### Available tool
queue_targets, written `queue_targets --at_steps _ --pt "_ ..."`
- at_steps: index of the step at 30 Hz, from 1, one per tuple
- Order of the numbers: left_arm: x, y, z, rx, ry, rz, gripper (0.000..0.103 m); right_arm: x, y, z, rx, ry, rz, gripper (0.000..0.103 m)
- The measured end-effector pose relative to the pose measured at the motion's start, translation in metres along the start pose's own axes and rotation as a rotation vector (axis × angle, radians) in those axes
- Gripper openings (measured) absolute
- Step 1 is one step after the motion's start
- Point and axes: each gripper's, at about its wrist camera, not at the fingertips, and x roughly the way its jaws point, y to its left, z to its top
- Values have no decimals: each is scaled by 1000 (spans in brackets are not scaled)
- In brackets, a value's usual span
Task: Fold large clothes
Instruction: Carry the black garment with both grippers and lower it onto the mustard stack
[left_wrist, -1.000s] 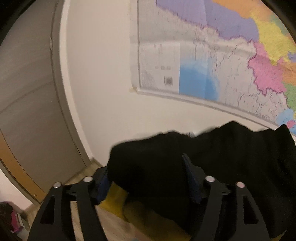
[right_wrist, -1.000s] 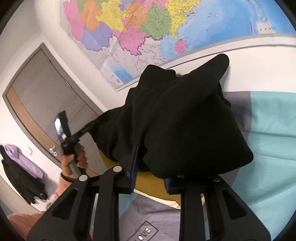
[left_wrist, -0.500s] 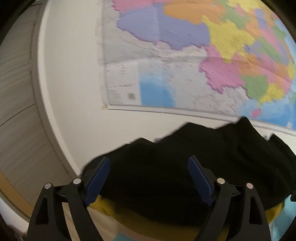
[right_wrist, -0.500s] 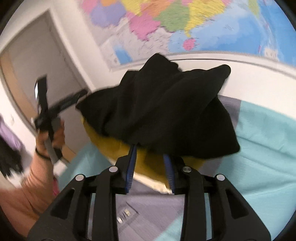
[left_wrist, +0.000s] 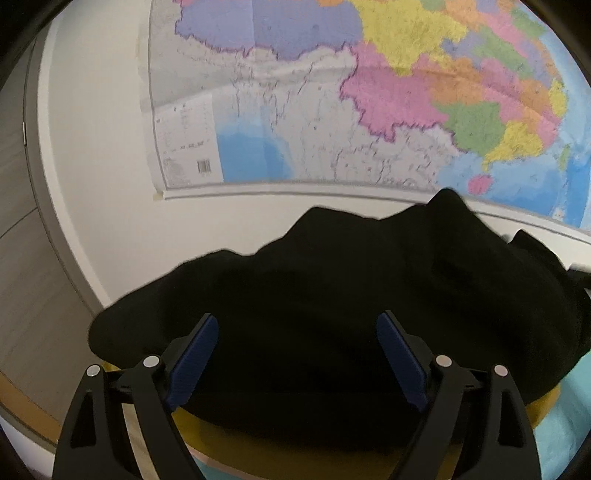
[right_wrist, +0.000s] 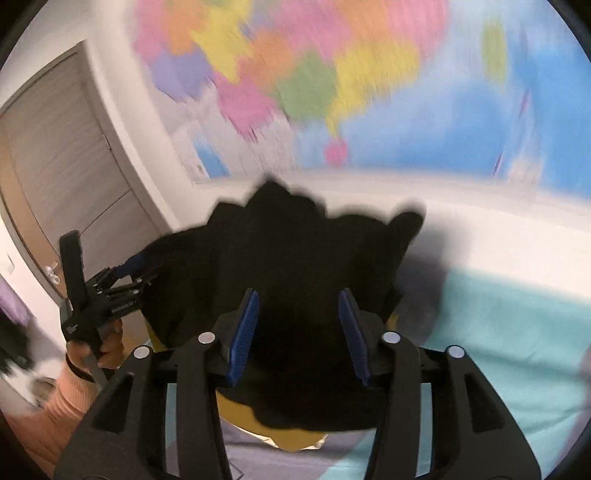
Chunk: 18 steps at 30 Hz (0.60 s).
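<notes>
A black garment (left_wrist: 332, 306) lies heaped on a yellow pillow (left_wrist: 258, 446) at the head of the bed; it also shows in the right wrist view (right_wrist: 295, 258). My left gripper (left_wrist: 297, 354) is open, its blue pads apart just in front of the heap, holding nothing. My right gripper (right_wrist: 298, 332) is open too, its pads apart before the garment's near edge. The left gripper (right_wrist: 122, 275) shows at the heap's left side in the right wrist view, held by a hand in an orange sleeve.
A large coloured map (left_wrist: 369, 92) hangs on the white wall behind the heap. A grey door (right_wrist: 62, 177) stands at the left. The bed has a teal and grey cover (right_wrist: 498, 332). Dark and purple clothes hang at the far left (right_wrist: 11, 332).
Both grippers let go of the black garment and opened. It dropped onto the yellow pillow. Both grippers drew back a little.
</notes>
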Motion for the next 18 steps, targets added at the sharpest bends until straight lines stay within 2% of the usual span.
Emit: queue_targets --at_steps 4,9,13,18 --pt "10 5 -4 -16 27 -4 87 34 0 -25 -20 103 -31 36" --pt "13 3 -8 -8 31 11 88 28 -2 -29 -10 107 -18 35" --pt "6 5 -7 -31 22 13 88 4 5 -25 -34 57 -11 35" --pt "-16 0 -12 -44 -19 -34 88 -20 22 -23 -73 -44 10 35"
